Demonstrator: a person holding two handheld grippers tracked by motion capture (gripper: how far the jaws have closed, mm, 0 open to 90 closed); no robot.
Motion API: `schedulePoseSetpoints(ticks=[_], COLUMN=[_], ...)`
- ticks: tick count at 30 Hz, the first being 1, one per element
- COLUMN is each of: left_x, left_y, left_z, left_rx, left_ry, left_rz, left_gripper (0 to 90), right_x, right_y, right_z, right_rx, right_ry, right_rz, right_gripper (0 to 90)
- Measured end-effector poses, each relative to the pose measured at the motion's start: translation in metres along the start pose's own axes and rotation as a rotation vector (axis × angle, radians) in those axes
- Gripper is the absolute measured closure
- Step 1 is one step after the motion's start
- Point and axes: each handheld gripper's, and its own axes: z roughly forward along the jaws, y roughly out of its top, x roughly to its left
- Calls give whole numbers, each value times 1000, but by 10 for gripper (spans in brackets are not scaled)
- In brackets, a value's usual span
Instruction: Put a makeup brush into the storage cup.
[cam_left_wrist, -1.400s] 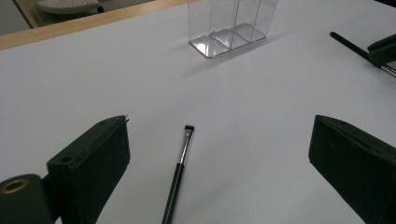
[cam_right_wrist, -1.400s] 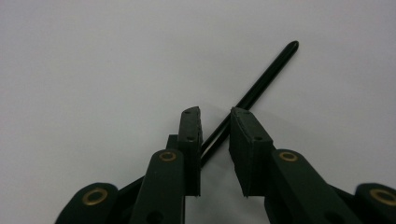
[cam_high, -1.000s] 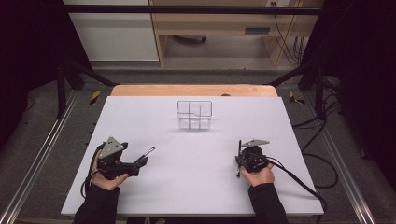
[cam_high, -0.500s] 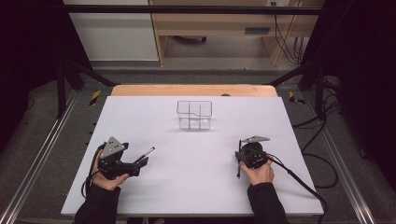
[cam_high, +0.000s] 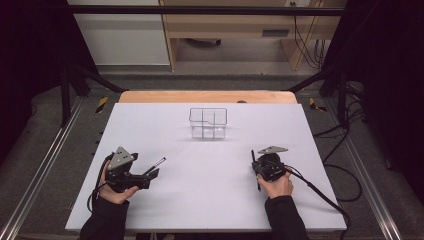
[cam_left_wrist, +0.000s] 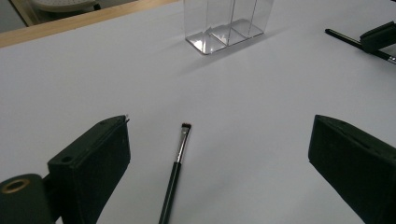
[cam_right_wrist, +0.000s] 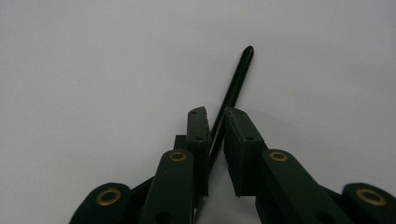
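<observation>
1. Jaws of my right gripper (cam_right_wrist: 215, 122) are clenched on a thin black brush handle (cam_right_wrist: 233, 86), which runs up between them and pokes out past the tips. I judge the hold sits along the shaft so the free end can be steered.
2. My left gripper (cam_left_wrist: 219, 154) is released, jaws spread wide on either side of a second brush (cam_left_wrist: 176, 161) that lies flat on the white table (cam_left_wrist: 93, 79), its bristle end pointing away from me. Straddling it this way lines the jaws up for a pinch on the handle; nothing touches it yet.
3. From above, the left gripper (cam_high: 150, 172) sits near the table's front left corner and the right gripper (cam_high: 257, 167) toward the front right, well apart.
4. Farther out, a clear divided organiser (cam_high: 208, 122) stands upright near the middle of the far edge. Its open compartments look like the likely home for both brushes, standing on end.
</observation>
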Motion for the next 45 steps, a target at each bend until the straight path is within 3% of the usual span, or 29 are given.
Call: schedulePoseSetpoints(ticks=[8, 16, 19, 23, 27, 31, 35, 45], left_x=[0, -1, -1, -1, 0, 0, 0, 0], left_y=[0, 0, 0, 0, 0, 0, 0, 0], left_z=[0, 1, 1, 1, 1, 1, 1, 1], left_rx=[1, 3, 4, 5, 5, 6, 7, 12], left_ry=[-3, -7, -7, -7, -7, -7, -9, -9], left_rz=[2, 6, 6, 7, 3, 3, 3, 5], left_gripper=[48, 47, 47, 48, 48, 47, 47, 47], right_x=[2, 9, 9, 9, 6, 6, 7, 12], right_y=[0, 1, 1, 1, 7, 15, 24, 33], right_z=[-1, 0, 0, -1, -12, -21, -20, -8], right_rx=[-3, 7, 10, 8, 0, 32, 126, 267], right_ry=[41, 76, 80, 58, 49, 48, 59, 84], right_rz=[-32, -120, -130, -131, -118, -135, -150, -163], right_gripper=[837, 841, 834, 746, 686, 637, 608, 658])
